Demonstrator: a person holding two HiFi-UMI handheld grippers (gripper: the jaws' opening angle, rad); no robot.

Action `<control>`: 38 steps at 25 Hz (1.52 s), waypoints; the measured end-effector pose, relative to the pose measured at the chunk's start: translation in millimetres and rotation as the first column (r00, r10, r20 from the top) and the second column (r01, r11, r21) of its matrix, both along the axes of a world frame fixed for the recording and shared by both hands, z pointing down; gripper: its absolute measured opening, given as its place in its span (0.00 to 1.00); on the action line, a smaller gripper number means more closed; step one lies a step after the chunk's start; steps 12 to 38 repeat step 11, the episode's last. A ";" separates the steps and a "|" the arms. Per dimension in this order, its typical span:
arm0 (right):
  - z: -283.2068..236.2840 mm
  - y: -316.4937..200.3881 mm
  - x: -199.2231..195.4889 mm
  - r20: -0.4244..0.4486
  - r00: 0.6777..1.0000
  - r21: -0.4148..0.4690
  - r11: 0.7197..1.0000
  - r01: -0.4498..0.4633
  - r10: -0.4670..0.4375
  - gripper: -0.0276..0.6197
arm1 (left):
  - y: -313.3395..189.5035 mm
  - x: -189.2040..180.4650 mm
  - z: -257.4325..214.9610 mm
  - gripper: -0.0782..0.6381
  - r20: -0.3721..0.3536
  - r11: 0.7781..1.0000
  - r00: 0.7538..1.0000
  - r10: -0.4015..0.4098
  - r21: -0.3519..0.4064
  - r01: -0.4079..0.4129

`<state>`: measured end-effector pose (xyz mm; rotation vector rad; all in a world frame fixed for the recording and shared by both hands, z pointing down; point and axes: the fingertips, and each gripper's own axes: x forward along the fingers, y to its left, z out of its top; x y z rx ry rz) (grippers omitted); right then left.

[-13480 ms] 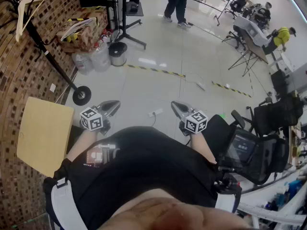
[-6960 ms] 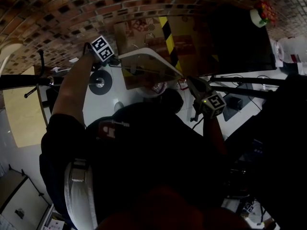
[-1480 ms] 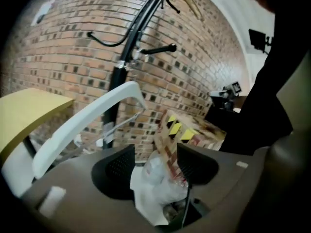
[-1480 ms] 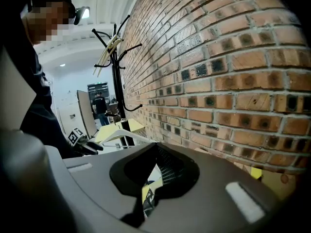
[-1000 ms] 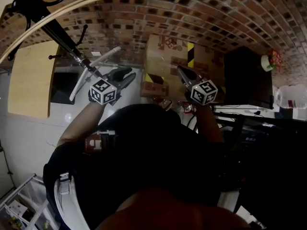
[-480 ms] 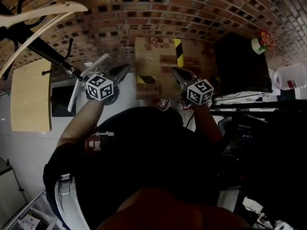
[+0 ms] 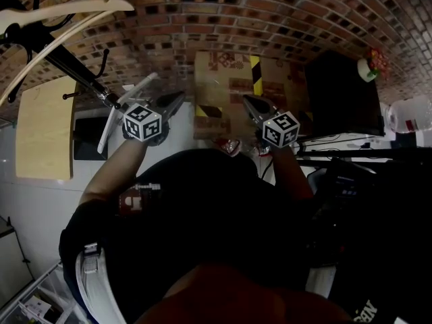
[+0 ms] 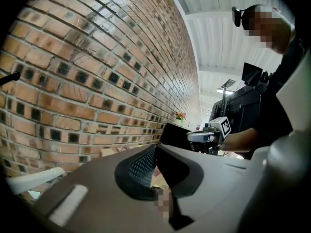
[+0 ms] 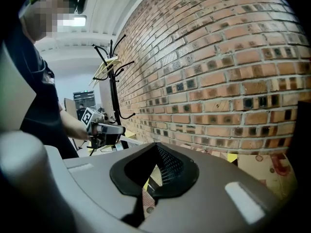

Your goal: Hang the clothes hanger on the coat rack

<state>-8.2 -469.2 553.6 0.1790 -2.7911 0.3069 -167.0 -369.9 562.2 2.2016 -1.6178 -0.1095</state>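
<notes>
The cream wooden hanger point(image 7: 67, 9) hangs on a top hook of the black coat rack point(image 7: 74, 69) at the upper left of the head view. No gripper touches it. The right gripper view shows the hanger point(image 9: 107, 64) high on the rack point(image 9: 114, 89) beside the brick wall. My left gripper point(image 7: 179, 97) is shut and holds nothing, well below and right of the hanger; its tips point(image 8: 155, 147) meet. My right gripper point(image 7: 247, 100) is level with it, also shut and holding nothing, its tips point(image 9: 156, 144) together. Both point at the wall.
A brick wall point(image 7: 202, 12) stands straight ahead. Against it are a cardboard box with yellow-black tape point(image 7: 229, 79) and a black cabinet point(image 7: 341, 93). A pale wooden board point(image 7: 44, 127) leans at the left. A white bar point(image 7: 125, 106) sticks out by the left gripper.
The left gripper's jaws, apart a second ago, have closed with nothing between them. Both grippers have shifted only slightly. The hanger stays on the rack.
</notes>
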 end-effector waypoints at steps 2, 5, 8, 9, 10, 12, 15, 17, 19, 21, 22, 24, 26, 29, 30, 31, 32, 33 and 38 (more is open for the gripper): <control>-1.4 0.6 -2.2 -0.002 1.000 -0.001 1.000 0.004 -0.004 0.06 | 2.0 -1.3 0.5 0.11 -0.002 1.000 1.000 -0.002 -0.008 0.002; -2.1 1.4 -3.6 -0.003 1.000 -0.001 1.000 0.009 -0.009 0.06 | 3.6 -3.1 2.2 0.11 0.002 1.000 1.000 -0.003 -0.006 0.003; -0.9 3.5 -3.6 -0.004 1.000 0.003 1.000 0.014 -0.014 0.06 | 4.8 -2.7 1.0 0.11 0.000 1.000 1.000 -0.007 -0.003 0.007; 0.1 4.3 -3.0 -0.005 1.000 0.004 1.000 0.015 -0.015 0.06 | 5.2 -2.1 1.4 0.11 0.000 1.000 1.000 -0.007 -0.003 0.007; 1.2 5.1 -2.3 -0.006 1.000 0.004 1.000 0.016 -0.016 0.06 | 5.7 -1.3 2.1 0.11 0.000 1.000 1.000 -0.008 -0.003 0.008; 2.4 5.8 -1.6 -0.007 1.000 0.005 1.000 0.017 -0.017 0.06 | 6.1 -0.5 3.0 0.11 -0.001 1.000 1.000 -0.008 -0.004 0.008; 2.4 5.8 -1.6 -0.007 1.000 0.005 1.000 0.017 -0.017 0.06 | 6.1 -0.5 3.0 0.11 -0.001 1.000 1.000 -0.008 -0.004 0.008; 2.4 5.8 -1.6 -0.007 1.000 0.005 1.000 0.017 -0.017 0.06 | 6.1 -0.5 3.0 0.11 -0.001 1.000 1.000 -0.008 -0.004 0.008; 2.4 5.8 -1.6 -0.007 1.000 0.005 1.000 0.017 -0.017 0.06 | 6.1 -0.5 3.0 0.11 -0.001 1.000 1.000 -0.008 -0.004 0.008; 2.4 5.8 -1.6 -0.007 1.000 0.005 1.000 0.017 -0.017 0.06 | 6.1 -0.5 3.0 0.11 -0.001 1.000 1.000 -0.008 -0.004 0.008; 2.4 5.8 -1.6 -0.007 1.000 0.005 1.000 0.017 -0.017 0.06 | 6.1 -0.5 3.0 0.11 -0.001 1.000 1.000 -0.008 -0.004 0.008; 2.4 5.8 -1.6 -0.007 1.000 0.005 1.000 0.017 -0.017 0.06 | 6.1 -0.5 3.0 0.11 -0.001 1.000 1.000 -0.008 -0.004 0.008; 2.4 5.8 -1.6 -0.007 1.000 0.005 1.000 0.017 -0.017 0.06 | 6.1 -0.5 3.0 0.11 -0.001 1.000 1.000 -0.008 -0.004 0.008; 2.4 5.8 -1.6 -0.007 1.000 0.005 1.000 0.017 -0.017 0.06 | 6.1 -0.5 3.0 0.11 -0.001 1.000 1.000 -0.008 -0.004 0.008; 2.4 5.8 -1.6 -0.007 1.000 0.005 1.000 0.017 -0.017 0.06 | 6.1 -0.5 3.0 0.11 -0.001 1.000 1.000 -0.008 -0.004 0.008; 2.4 5.8 -1.6 -0.007 1.000 0.005 1.000 0.017 -0.017 0.06 | 6.1 -0.5 3.0 0.11 -0.001 1.000 1.000 -0.008 -0.004 0.008; 2.4 5.8 -1.6 -0.007 1.000 0.005 1.000 0.017 -0.017 0.06 | 6.1 -0.5 3.0 0.11 -0.001 1.000 1.000 -0.008 -0.004 0.008; 2.4 5.8 -1.6 -0.007 1.000 0.005 1.000 0.017 -0.017 0.06 | 6.1 -0.5 3.0 0.11 -0.001 1.000 1.000 -0.008 -0.004 0.008; 2.4 5.8 -1.6 -0.007 1.000 0.005 1.000 0.017 -0.017 0.06 | 6.1 -0.5 3.0 0.11 -0.001 1.000 1.000 -0.008 -0.004 0.008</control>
